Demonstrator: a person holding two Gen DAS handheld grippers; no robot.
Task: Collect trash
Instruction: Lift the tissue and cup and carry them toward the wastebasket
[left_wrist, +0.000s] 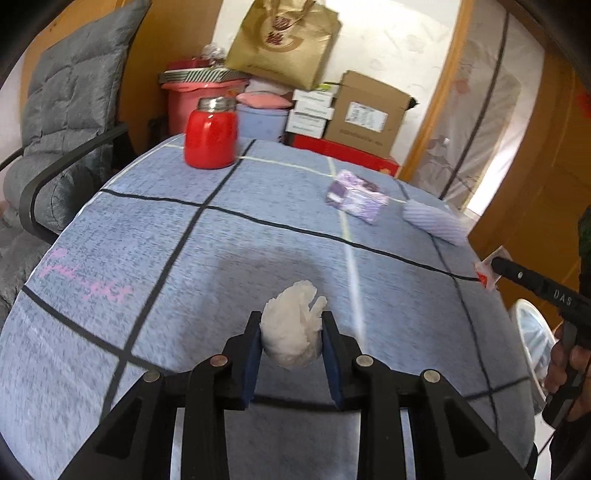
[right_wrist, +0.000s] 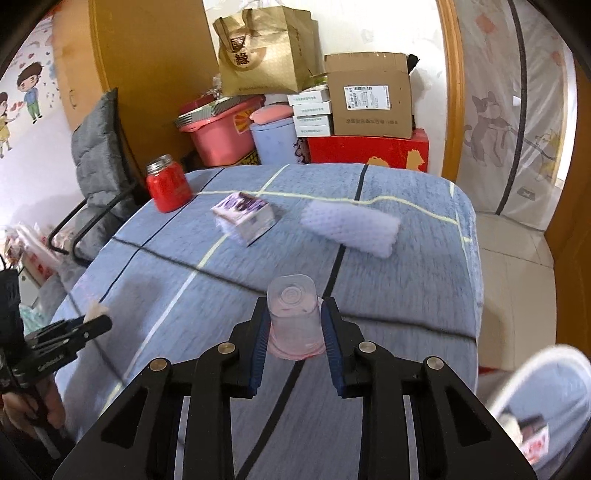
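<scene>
Both claws grip trash: left claw (left_wrist: 290, 328) a tissue wad (left_wrist: 291, 326), right claw (right_wrist: 294, 325) a plastic cup (right_wrist: 293, 317).

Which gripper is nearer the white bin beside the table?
Right. The right gripper, shut on a clear plastic cup, is at the table edge next to the white bin. The left gripper, shut on a crumpled tissue, is farther away over the table.

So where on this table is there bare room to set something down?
Free: the near half of the blue cloth, in front of the red jar. Crowded: the far right corner, with the purple box and lavender roll.
</scene>
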